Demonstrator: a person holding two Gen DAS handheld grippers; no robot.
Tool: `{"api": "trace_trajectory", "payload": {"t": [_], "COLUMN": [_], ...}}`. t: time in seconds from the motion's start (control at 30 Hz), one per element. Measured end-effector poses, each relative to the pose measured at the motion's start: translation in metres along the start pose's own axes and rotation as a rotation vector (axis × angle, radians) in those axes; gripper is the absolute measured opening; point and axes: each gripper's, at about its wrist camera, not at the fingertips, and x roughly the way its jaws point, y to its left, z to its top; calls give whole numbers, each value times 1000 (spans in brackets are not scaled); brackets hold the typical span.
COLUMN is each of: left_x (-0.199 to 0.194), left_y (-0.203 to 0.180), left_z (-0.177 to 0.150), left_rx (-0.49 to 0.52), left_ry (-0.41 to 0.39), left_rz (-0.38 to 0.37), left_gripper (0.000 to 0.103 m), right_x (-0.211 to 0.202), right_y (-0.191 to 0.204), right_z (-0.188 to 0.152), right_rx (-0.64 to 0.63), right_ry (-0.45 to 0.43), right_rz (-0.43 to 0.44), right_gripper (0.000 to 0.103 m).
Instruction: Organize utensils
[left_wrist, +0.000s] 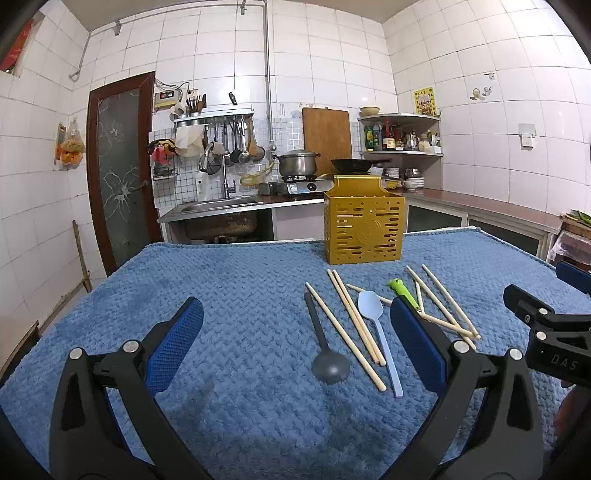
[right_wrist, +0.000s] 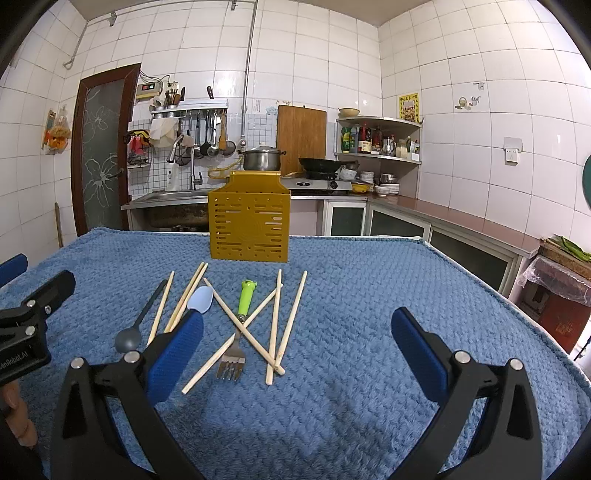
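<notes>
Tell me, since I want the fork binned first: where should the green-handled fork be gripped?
Probably the upper green handle of the fork, right gripper descending from above, fingers either side. It is the thickest part and lies clear there; lower down, chopsticks cross the neck.

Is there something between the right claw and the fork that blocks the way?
Nothing stands before the right claw. But chopsticks lie crossed over the fork at its neck.

blue cloth (right_wrist: 369, 295) – fluffy, waffle-textured; holder (right_wrist: 248, 229) – matt gold; chopsticks (right_wrist: 273, 325) – pale wood.
</notes>
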Motion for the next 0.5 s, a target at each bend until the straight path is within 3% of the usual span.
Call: {"api": "trace_trajectory", "payload": {"t": [0.5], "left_x": [1], "left_y": [-1], "left_z": [1], "left_rx": [0], "left_ry": [-7], "left_rz": [-7], "left_gripper": [98], "right_x": [-1], "right_y": [-1], "right_z": [0], "right_rx": [0], "right_ry": [2], "right_rz": [-4], "right_gripper": [99]}}
